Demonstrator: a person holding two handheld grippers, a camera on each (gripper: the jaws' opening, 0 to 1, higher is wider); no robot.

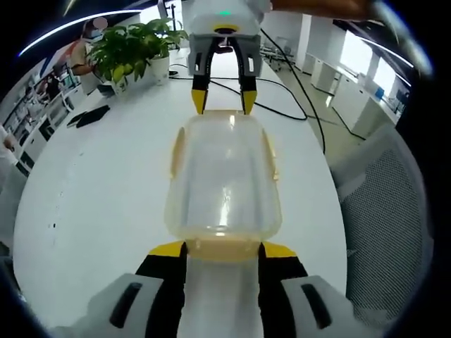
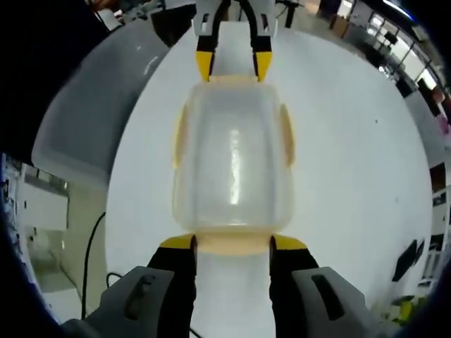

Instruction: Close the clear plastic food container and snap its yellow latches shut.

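Both grippers face each other across the white tabletop (image 1: 91,190), each with jaws spread wide at one short end of the clear plastic food container (image 1: 223,179). The left gripper (image 1: 223,251) has its yellow tips against the near end latch (image 1: 224,248); the right gripper (image 2: 233,244) meets the opposite end latch (image 2: 232,243). Nothing is clamped. The container lies lid-up, its long axis running gripper to gripper. The left gripper view takes in a potted plant (image 1: 134,49) and cables (image 1: 296,105); the right gripper view shows a grey chair (image 2: 91,113).

The clear plastic container (image 1: 224,184) (image 2: 232,165) sits lid-on, flat on the white table (image 1: 91,183) (image 2: 352,155), with pale yellow latches (image 1: 269,156) (image 2: 286,134) along its sides.
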